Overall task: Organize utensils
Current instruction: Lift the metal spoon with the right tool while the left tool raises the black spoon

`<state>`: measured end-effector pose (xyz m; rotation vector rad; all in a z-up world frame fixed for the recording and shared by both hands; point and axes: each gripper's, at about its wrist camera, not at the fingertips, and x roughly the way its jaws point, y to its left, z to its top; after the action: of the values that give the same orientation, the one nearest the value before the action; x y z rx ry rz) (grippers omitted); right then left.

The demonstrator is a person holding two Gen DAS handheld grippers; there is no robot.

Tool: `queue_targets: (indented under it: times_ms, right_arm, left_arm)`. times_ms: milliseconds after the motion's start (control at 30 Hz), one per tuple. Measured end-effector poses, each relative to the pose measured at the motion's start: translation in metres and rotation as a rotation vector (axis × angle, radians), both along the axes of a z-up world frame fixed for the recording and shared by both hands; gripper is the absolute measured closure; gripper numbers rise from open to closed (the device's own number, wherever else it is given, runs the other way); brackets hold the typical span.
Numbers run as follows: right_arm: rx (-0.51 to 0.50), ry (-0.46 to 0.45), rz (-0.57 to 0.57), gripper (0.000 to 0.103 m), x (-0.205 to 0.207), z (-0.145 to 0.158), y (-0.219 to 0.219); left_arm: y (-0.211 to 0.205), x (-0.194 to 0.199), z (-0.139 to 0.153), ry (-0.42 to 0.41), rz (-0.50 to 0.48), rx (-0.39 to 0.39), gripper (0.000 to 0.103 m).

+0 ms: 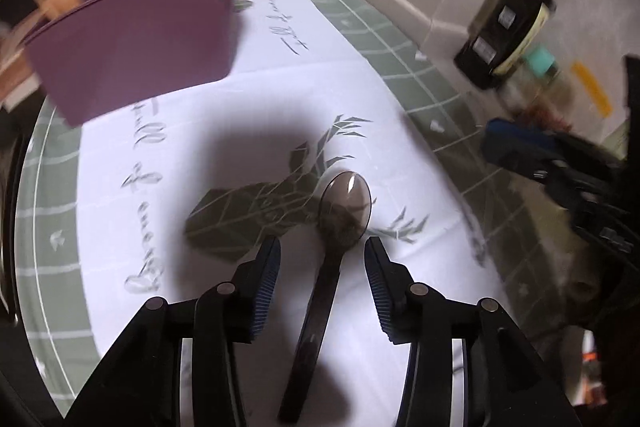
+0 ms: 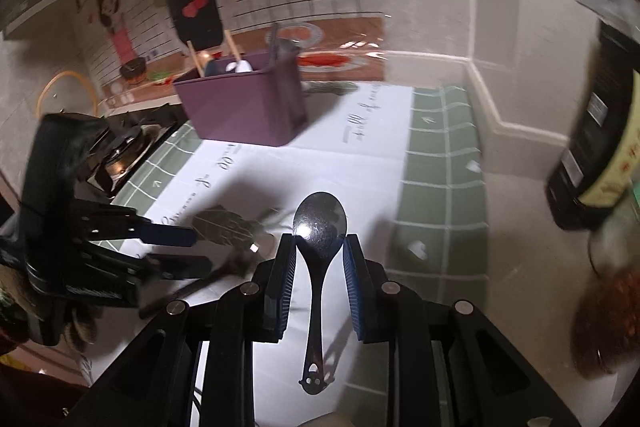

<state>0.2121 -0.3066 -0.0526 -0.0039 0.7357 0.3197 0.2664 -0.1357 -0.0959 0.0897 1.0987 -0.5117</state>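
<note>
Kitchen counter under a white printed cloth (image 1: 224,155); far back, the purple caddy (image 1: 132,55) already holds several utensils, blurred. Right gripper (image 2: 320,247) clenches a steel spoon (image 2: 320,219); left gripper (image 1: 322,251) gapes around a dark spoon (image 1: 344,205) lying unsorted.

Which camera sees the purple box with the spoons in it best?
The right wrist view. There the purple box stands upright and whole, with the utensils sticking out of its top. In the left wrist view the purple box is tilted and blurred, its far end running to the picture's edge.
</note>
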Motion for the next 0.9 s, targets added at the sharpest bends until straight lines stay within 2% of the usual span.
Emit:
queue_targets:
  times_ms: [167,300,400,467,900]
  right_arm:
    - [0.004,0.01,-0.014,0.081,-0.007,-0.008,-0.011]
    - [0.005,0.015,-0.012,0.081,-0.011,-0.013,-0.012]
    - [0.011,0.022,-0.008,0.081,-0.012,-0.017,-0.011]
    - [0.017,0.027,-0.005,0.081,-0.012,-0.019,-0.009]
    - [0.016,0.028,0.064,0.081,0.0,-0.017,0.028]
  left_arm:
    - [-0.031,0.008,-0.009,-0.027,-0.023,0.1,0.058]
    - [-0.036,0.012,-0.01,-0.033,-0.021,0.126,0.058]
    - [-0.04,0.011,-0.011,-0.067,-0.002,0.173,0.069]
    - [-0.037,0.008,-0.011,-0.079,0.015,0.177,0.069]
    - [0.06,-0.023,0.042,-0.145,0.269,-0.083,0.069]
